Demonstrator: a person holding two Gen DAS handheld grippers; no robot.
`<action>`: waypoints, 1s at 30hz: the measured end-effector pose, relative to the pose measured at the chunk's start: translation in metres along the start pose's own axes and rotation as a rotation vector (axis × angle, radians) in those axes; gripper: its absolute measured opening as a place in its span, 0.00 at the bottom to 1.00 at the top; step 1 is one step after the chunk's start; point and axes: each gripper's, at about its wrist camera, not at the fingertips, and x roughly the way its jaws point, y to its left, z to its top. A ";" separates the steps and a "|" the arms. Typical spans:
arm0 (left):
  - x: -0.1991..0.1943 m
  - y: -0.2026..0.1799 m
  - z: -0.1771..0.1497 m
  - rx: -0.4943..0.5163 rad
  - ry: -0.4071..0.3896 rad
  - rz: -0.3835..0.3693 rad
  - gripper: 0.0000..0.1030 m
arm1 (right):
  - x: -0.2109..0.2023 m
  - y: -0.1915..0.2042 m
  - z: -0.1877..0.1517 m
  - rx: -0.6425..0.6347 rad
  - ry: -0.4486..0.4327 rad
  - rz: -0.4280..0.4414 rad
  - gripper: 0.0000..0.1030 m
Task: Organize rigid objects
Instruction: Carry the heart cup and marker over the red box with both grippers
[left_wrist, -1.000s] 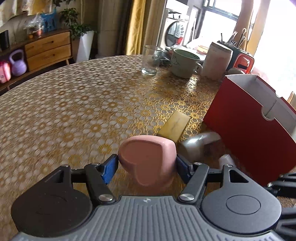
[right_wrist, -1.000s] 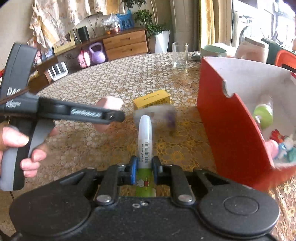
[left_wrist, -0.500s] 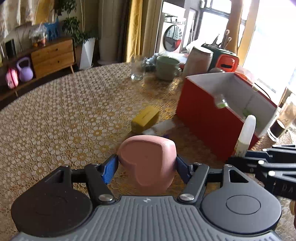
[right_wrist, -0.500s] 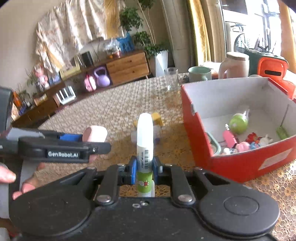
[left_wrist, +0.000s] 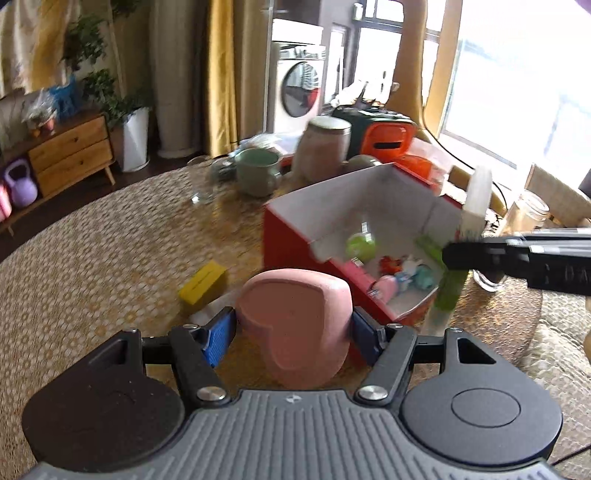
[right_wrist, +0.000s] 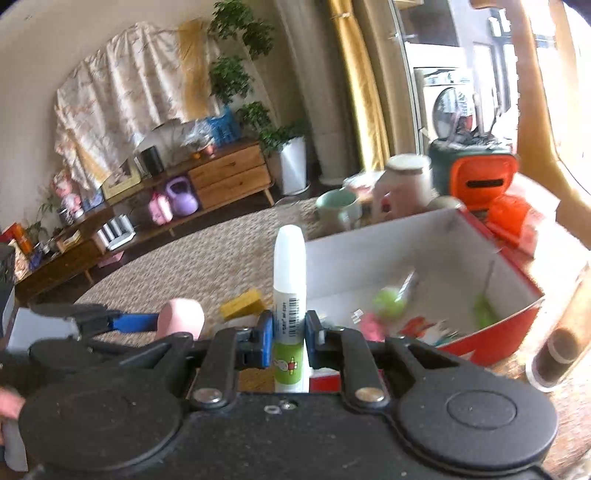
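Here the left gripper (left_wrist: 291, 326) has its blue fingers (left_wrist: 218, 334) clamped on a pink heart-shaped block (left_wrist: 293, 317), held above the worktop (left_wrist: 92, 251) just in front of the red box (left_wrist: 295, 243). The right gripper (right_wrist: 289, 341) pinches a white-capped glue stick (right_wrist: 290, 291) upright over the box's near edge, and a yellow block (left_wrist: 203, 282) lies on the worktop beside the box.

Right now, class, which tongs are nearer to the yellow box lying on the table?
Left. The left tongs, gripping the pink heart block, sit just beside the yellow box. The right tongs, holding the glue bottle, hang by the red box.
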 end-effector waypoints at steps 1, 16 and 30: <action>0.000 -0.006 0.004 0.009 -0.004 -0.007 0.65 | -0.001 -0.005 0.003 0.002 -0.006 -0.010 0.16; 0.051 -0.079 0.055 0.138 0.006 -0.027 0.65 | 0.026 -0.081 0.046 0.017 0.010 -0.161 0.16; 0.147 -0.103 0.066 0.158 0.162 -0.028 0.65 | 0.089 -0.123 0.041 -0.001 0.163 -0.241 0.16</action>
